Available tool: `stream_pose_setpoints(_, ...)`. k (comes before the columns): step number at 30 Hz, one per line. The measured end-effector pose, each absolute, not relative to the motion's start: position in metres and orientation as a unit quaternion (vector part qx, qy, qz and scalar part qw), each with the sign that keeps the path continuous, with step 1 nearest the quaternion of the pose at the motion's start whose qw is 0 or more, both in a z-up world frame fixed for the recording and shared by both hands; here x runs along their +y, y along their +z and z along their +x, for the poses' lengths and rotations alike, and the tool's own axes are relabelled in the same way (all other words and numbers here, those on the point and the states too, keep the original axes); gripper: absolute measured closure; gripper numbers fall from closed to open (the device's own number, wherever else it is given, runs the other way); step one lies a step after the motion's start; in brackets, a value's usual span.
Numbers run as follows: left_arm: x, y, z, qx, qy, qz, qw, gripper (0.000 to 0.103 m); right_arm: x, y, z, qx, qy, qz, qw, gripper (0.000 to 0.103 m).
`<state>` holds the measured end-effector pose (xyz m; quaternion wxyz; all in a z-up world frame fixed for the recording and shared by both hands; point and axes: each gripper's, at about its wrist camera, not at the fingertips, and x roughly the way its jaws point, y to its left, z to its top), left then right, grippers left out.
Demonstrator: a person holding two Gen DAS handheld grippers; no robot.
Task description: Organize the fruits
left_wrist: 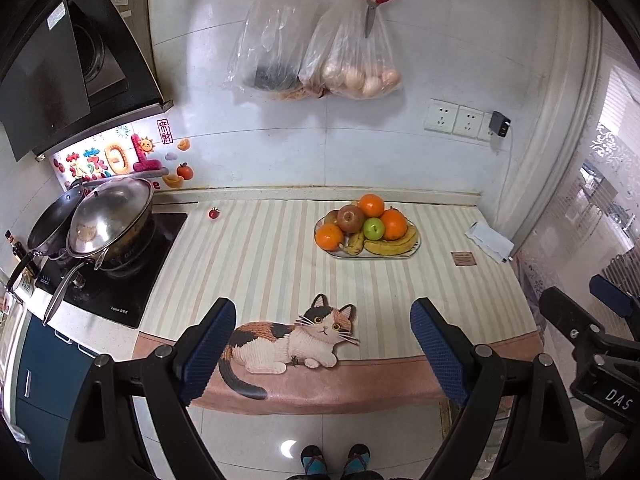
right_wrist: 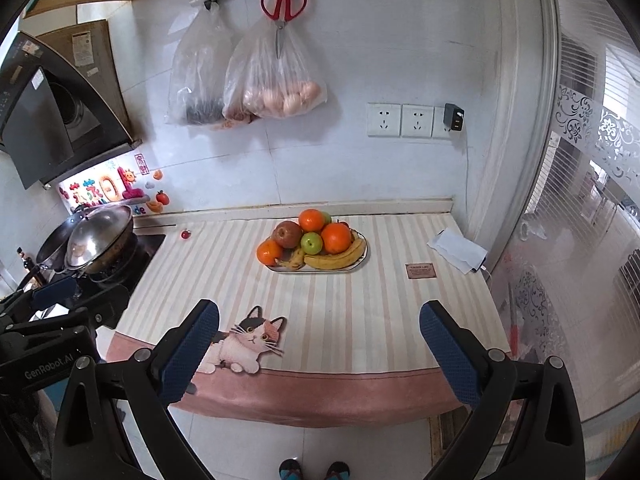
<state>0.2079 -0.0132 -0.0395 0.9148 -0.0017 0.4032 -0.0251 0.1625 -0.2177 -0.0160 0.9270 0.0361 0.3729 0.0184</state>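
We hold the left gripper [left_wrist: 322, 344] and right gripper [right_wrist: 320, 346] wide apart and empty, low in frame, the heaped white oval fruit plate [left_wrist: 414, 249] at centre, where nudging could roll the top orange [left_wrist: 371, 205] off.

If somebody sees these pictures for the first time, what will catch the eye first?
Probably the plate heaped with oranges, apples and bananas, at the back of the striped mat. Next, the cat picture at the mat's near edge, and the red scissors hanging on the wall over two plastic bags.
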Motion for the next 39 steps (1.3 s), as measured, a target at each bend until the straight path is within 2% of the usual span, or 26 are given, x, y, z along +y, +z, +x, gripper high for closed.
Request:
stream_pose_setpoints(15, -0.015, -0.065, 0.241, 0.427, -0.010, 0.003, 0.904, 0.014, -0.220, -0.054, 0.214, 0.404, 0.024, 0.044, 0.913, 0.001)
stream_pose_setpoints(39, -0.020, -0.064, 0.243, 0.432, -0.015, 0.003, 0.902, 0.014, -0.218, -0.057, 0.216, 0.407, 0.019, 0.046, 0.912, 0.001)
